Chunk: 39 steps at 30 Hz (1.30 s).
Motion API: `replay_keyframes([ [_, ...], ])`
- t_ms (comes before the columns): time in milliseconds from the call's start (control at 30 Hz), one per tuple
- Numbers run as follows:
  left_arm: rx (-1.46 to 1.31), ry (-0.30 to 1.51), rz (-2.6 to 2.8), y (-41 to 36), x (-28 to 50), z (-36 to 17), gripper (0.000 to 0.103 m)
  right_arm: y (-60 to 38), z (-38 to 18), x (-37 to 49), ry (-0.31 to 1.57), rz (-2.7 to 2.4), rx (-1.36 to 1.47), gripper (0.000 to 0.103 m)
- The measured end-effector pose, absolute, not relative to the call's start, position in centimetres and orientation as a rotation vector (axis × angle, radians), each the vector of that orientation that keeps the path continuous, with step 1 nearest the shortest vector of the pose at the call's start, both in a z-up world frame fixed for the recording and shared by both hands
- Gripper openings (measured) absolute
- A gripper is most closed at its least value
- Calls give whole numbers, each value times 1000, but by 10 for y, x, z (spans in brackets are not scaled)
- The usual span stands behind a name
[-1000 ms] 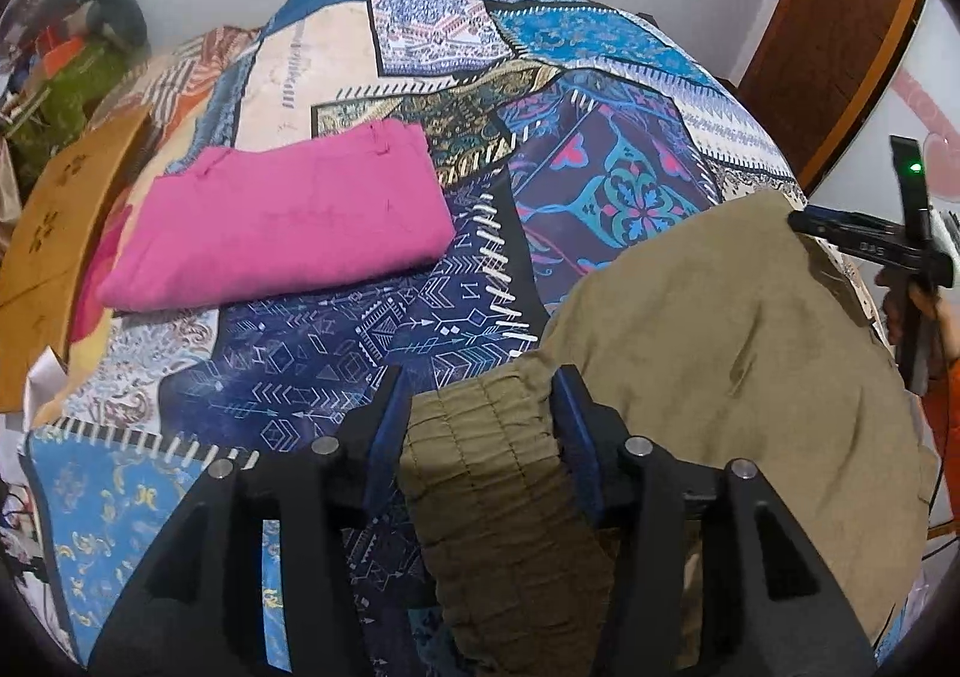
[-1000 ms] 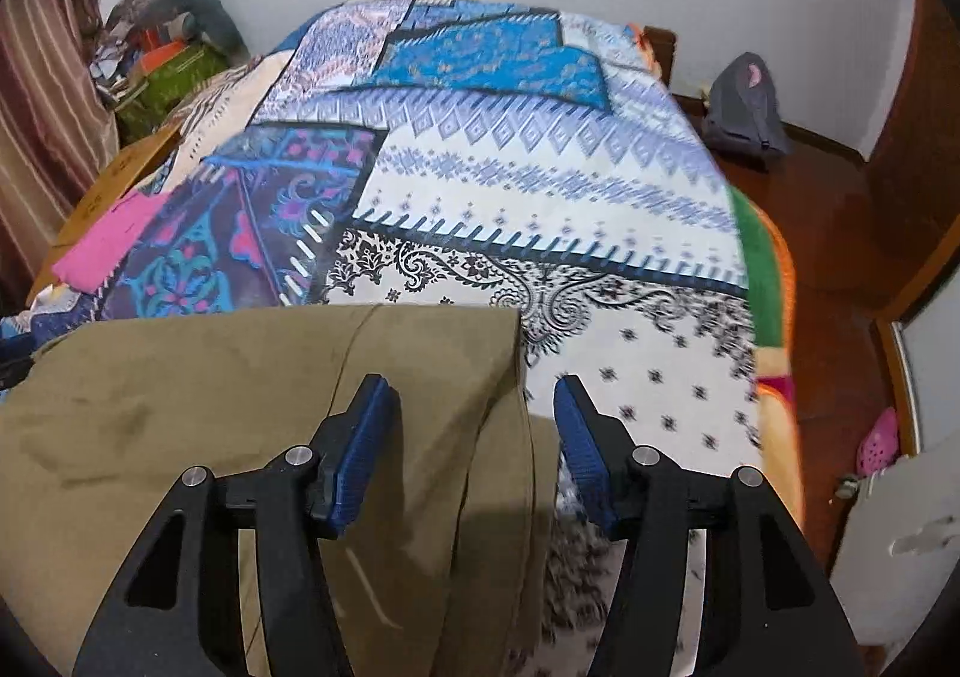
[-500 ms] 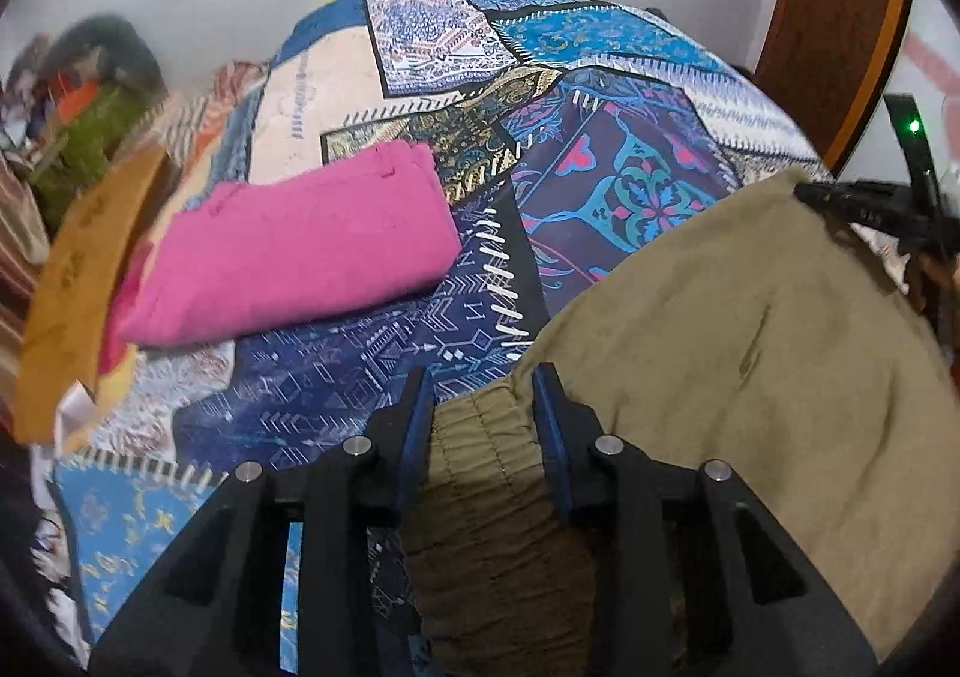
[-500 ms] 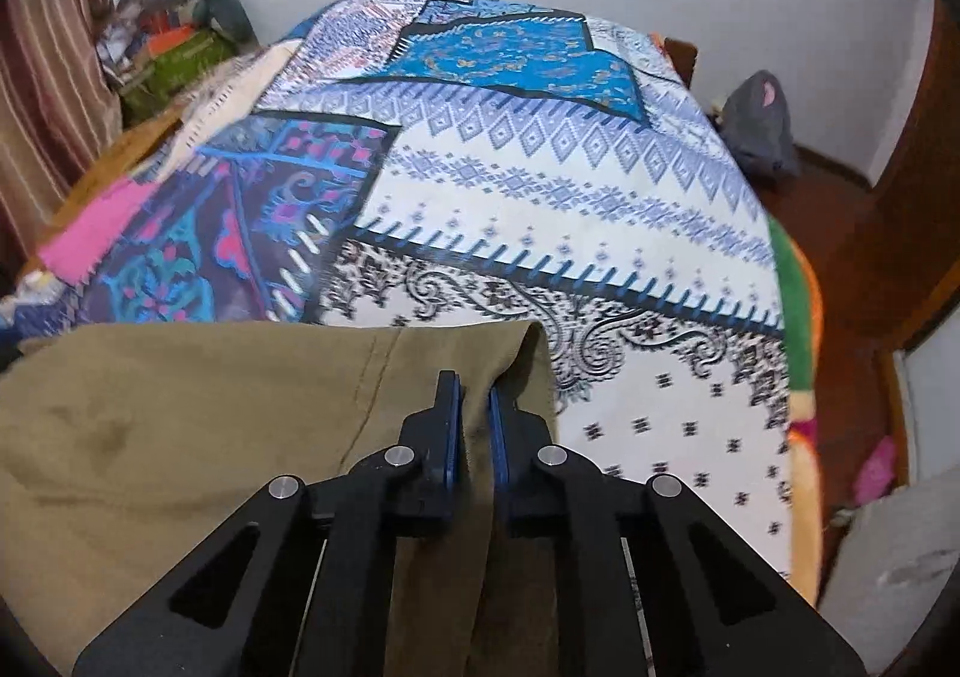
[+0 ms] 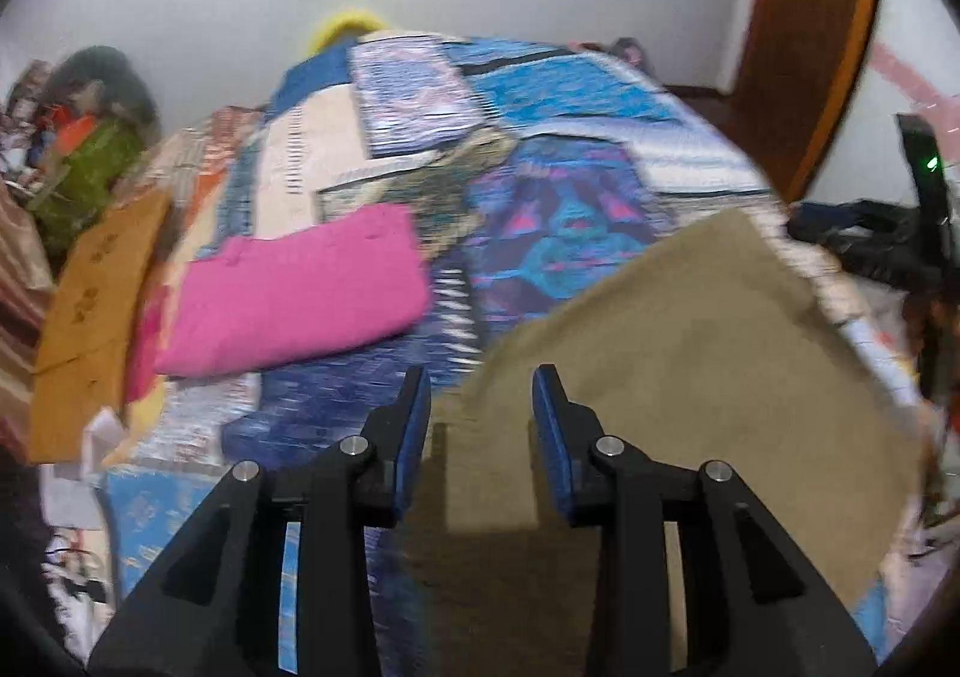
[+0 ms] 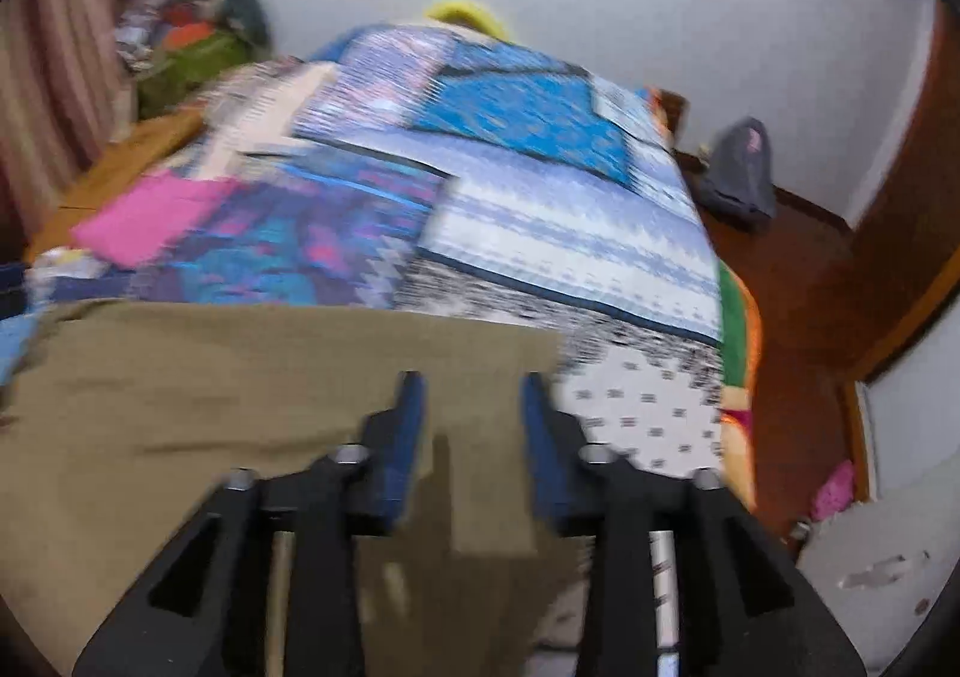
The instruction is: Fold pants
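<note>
Olive-khaki cloth, one item: the pants, lying across the near end of the bed's patchwork cover, far edge running straight, no loose leg trailing in either view. They are showing as a broad flat panel, so at least one fold is looking done; the near part is sitting under the grippers and out of sight.

Left gripper: hanging over the pants' left edge, blue pads standing apart, no cloth pinched between them. Released.

Right gripper: poised over the right corner of the panel; its jaws have just been opening, and the fabric seen between them is lying below, not clamped. Released likewise.

Pink garment: already folded, resting further up the cover on the left, well apart from the pants.

Progress, as a judgement: the current fold is laid down and let go. The panel is still lying wider than the pink bundle, so one more fold, perhaps two, and a smoothing are looking outstanding. Both views are blurring with motion; finer creases cannot be told.
</note>
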State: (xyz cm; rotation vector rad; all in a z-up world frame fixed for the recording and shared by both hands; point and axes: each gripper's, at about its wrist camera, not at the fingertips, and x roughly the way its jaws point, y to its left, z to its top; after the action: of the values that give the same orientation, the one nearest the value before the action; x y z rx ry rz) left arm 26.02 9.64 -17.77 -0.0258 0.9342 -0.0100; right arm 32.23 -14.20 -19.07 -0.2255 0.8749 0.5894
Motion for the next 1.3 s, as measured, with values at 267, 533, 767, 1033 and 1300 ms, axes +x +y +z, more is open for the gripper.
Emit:
replay_keyframes([
  [267, -22, 1037, -169, 44, 251, -203, 49, -84, -200, 266, 943, 826, -168, 63],
  [533, 32, 1022, -128, 44, 220, -213, 51, -114, -215, 230, 1011, 823, -224, 62],
  [767, 19, 1001, -75, 73, 177, -205, 62, -181, -222, 199, 1063, 708, -160, 62],
  [1033, -183, 1002, -54, 105, 141, -204, 68, -224, -227, 179, 1106, 611, -61, 63],
  [1300, -98, 954, 74, 115, 109, -174, 67, -214, -175, 171, 935, 601, -89, 63],
])
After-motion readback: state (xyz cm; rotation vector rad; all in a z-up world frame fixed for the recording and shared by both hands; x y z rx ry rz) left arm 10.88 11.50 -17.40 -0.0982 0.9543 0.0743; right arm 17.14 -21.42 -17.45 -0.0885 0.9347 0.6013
